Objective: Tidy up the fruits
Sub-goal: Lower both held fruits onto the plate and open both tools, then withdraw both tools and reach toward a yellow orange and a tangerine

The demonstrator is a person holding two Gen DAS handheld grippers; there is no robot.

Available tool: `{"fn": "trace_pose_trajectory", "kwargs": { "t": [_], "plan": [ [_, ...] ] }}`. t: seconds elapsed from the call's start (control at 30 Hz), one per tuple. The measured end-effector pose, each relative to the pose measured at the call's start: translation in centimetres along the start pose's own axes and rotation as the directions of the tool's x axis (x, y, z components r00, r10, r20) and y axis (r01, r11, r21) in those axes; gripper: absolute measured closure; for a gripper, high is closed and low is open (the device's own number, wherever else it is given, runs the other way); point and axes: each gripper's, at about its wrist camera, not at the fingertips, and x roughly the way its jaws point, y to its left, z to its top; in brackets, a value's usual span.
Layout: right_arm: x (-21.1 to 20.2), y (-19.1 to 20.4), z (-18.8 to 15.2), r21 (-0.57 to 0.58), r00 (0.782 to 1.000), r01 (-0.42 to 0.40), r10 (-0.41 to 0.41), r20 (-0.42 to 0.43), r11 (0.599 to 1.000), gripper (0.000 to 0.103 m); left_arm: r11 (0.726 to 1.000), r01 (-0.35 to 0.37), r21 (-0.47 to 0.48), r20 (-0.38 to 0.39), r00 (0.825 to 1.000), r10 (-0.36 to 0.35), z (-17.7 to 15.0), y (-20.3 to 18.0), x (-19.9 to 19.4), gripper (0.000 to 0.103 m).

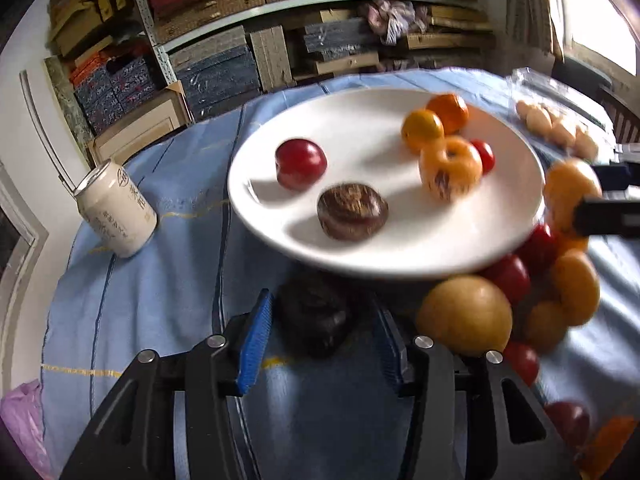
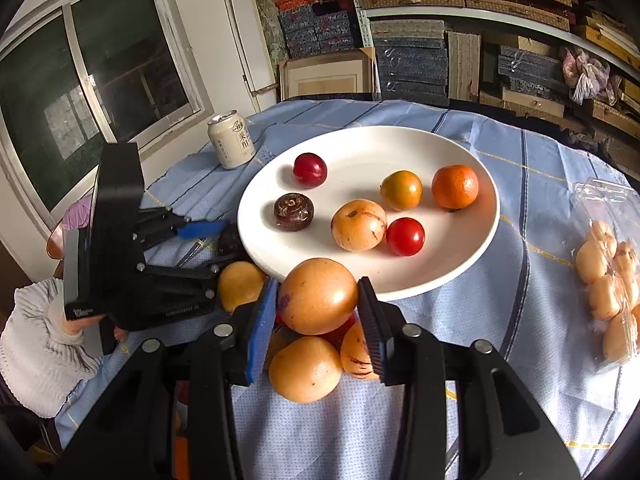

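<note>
A white plate (image 2: 460, 256) on the blue cloth holds a red plum (image 2: 309, 170), a dark brown fruit (image 2: 293, 212), a yellow fruit (image 2: 359, 231), a small red tomato (image 2: 405, 236) and two tangerines. My left gripper (image 1: 320, 300) is open, low over the cloth at the plate's near rim. Another dark brown fruit (image 1: 314, 320) lies between its blue pads (image 1: 256, 332), with a gap on the right side. My right gripper (image 2: 318, 284) is shut on a large yellow-orange fruit (image 2: 318, 296), held above a loose pile of fruit (image 2: 306, 368).
A pale drink can (image 2: 232, 140) stands beyond the plate on the left. At the right lies a clear plastic box (image 2: 608, 280) of pale round fruits. Red and yellow fruits (image 1: 508, 280) crowd the cloth beside the plate. A white sleeve (image 2: 36, 344) holds the left gripper.
</note>
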Motion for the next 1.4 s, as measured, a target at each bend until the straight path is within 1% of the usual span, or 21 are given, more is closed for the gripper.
{"fn": "trace_pose_trajectory", "kwargs": {
  "t": [0.03,0.1,0.17,0.27,0.33,0.4,0.5,0.6,0.73,0.77,0.83,0.9,1.07,1.1,1.13,1.17,1.2,1.23,1.3,1.37,1.4],
  "plan": [
    [0.0,0.0,0.0,0.0,1.0,0.0,0.0,0.0,1.0,0.063,0.999,0.032,-0.033,-0.014,0.999,-0.032,0.1,0.6,0.4,0.059],
    [0.0,-0.1,0.0,0.001,1.0,-0.001,0.001,-0.001,1.0,0.063,0.996,0.057,-0.072,-0.013,0.998,-0.058,0.1,1.3,0.5,0.059],
    [0.0,-0.2,0.0,0.005,1.0,-0.002,0.002,-0.001,1.0,0.063,0.995,0.054,-0.078,-0.006,0.998,-0.055,-0.3,1.3,0.0,0.059],
    [-0.3,-0.5,0.0,0.01,1.0,-0.001,0.001,0.005,1.0,0.063,0.998,0.014,-0.06,0.024,1.0,-0.013,-1.1,0.9,-1.4,0.059],
    [-0.7,-0.6,0.1,0.014,1.0,0.002,-0.003,0.017,1.0,0.063,0.997,0.017,-0.079,0.032,0.999,-0.015,-1.3,1.5,-2.7,0.059],
    [-1.3,-0.8,0.7,0.016,0.999,0.012,-0.012,0.037,1.0,0.063,0.995,0.011,-0.102,0.056,0.998,-0.005,-0.6,2.2,-4.0,0.059],
    [-2.0,-1.0,2.4,0.022,0.996,0.031,-0.033,0.086,0.999,0.063,0.995,-0.019,-0.095,0.084,0.996,0.027,2.8,2.5,-5.0,0.059],
    [-1.5,-0.7,4.0,0.01,0.994,0.045,-0.046,0.102,0.999,0.063,0.996,0.006,-0.087,0.091,0.996,0.002,7.5,1.8,-3.2,0.059],
    [1.3,0.0,5.8,-0.02,0.995,0.051,-0.049,0.086,0.998,0.063,0.994,0.031,-0.105,0.058,0.998,-0.025,11.2,1.1,0.7,0.06],
    [2.0,0.1,6.0,-0.034,0.995,0.072,-0.069,0.078,0.997,0.063,0.993,0.015,-0.115,0.048,0.999,-0.01,11.8,1.0,1.7,0.059],
    [3.6,0.1,6.2,-0.059,0.995,0.076,-0.073,0.061,0.995,0.064,0.992,0.013,-0.127,0.028,1.0,-0.01,12.7,1.3,3.7,0.059],
    [4.8,-0.2,6.4,-0.057,0.997,0.06,-0.058,0.045,0.997,0.071,0.989,0.03,-0.145,-0.004,1.0,-0.031,13.0,1.7,5.5,0.059],
    [6.1,0.2,7.1,-0.087,0.997,0.063,-0.06,0.037,0.994,0.071,0.99,0.017,-0.137,-0.007,1.0,-0.019,13.3,1.7,7.3,0.059],
    [6.1,0.1,7.2,-0.082,0.998,0.059,-0.056,0.035,0.995,0.071,0.99,0.022,-0.141,-0.008,1.0,-0.023,13.5,1.7,7.4,0.058],
    [6.1,0.0,7.2,-0.076,0.998,0.052,-0.049,0.034,0.996,0.065,0.988,0.028,-0.15,-0.005,1.0,-0.029,13.6,1.9,7.4,0.047],
    [5.9,-0.4,7.2,-0.062,0.999,0.042,-0.04,0.036,0.997,0.059,0.987,0.029,-0.16,0.004,1.0,-0.028,13.6,2.0,7.2,0.039],
    [5.5,-0.5,7.1,-0.048,0.998,0.037,-0.035,0.052,0.998,0.046,0.985,0.025,-0.168,0.018,1.0,-0.022,13.5,2.2,6.8,0.029],
    [4.9,-0.8,7.1,-0.036,0.997,0.033,-0.03,0.075,0.999,0.043,0.984,0.02,-0.176,0.04,0.999,-0.013,13.5,2.5,5.9,0.028],
    [3.5,-1.3,7.2,-0.019,0.995,0.025,-0.023,0.096,0.999,0.043,0.982,0.023,-0.186,0.065,0.998,-0.011,13.3,3.1,4.1,0.028],
    [1.1,-1.5,7.4,0.002,0.988,0.017,-0.017,0.152,1.0,0.043,0.981,0.024,-0.193,0.082,0.997,-0.008,12.7,3.6,2.3,0.027],
    [-0.1,-1.5,7.4,0.009,0.984,0.006,-0.007,0.178,1.0,0.039,0.981,0.019,-0.194,0.089,0.996,-0.002,12.3,3.9,1.2,0.024]
  ]
}}
